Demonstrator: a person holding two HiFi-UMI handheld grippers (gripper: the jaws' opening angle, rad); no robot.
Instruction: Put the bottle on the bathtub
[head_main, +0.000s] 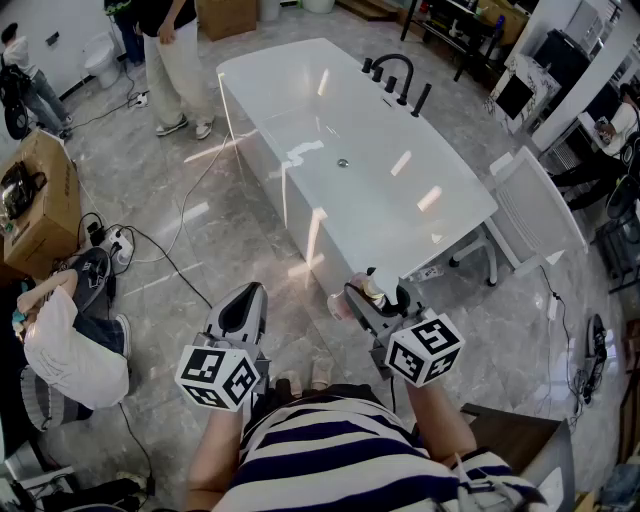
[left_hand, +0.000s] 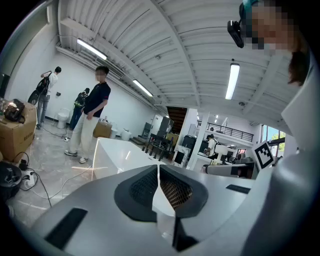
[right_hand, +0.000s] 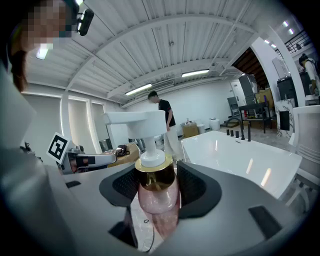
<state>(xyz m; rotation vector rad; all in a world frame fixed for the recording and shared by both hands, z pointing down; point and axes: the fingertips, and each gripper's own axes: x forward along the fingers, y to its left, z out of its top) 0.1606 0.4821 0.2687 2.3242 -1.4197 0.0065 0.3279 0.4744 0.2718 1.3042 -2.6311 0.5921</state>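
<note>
A pink pump bottle (right_hand: 157, 197) with a gold collar and a white pump head is clamped between the jaws of my right gripper (right_hand: 158, 190). In the head view the bottle (head_main: 372, 292) sits in the right gripper (head_main: 375, 303), held just short of the near end of the white bathtub (head_main: 300, 90). The tub (right_hand: 240, 160) lies ahead and to the right in the right gripper view. My left gripper (head_main: 242, 312) is held beside it at the left, shut and empty; its pads (left_hand: 172, 190) meet with nothing between them.
Black taps (head_main: 396, 80) stand on the tub's far right rim. A white chair (head_main: 530, 210) stands right of the tub. A person (head_main: 175, 60) stands beyond the tub's far left corner; another crouches at the left (head_main: 60, 340). A cardboard box (head_main: 40, 205) and cables (head_main: 170, 255) lie on the floor.
</note>
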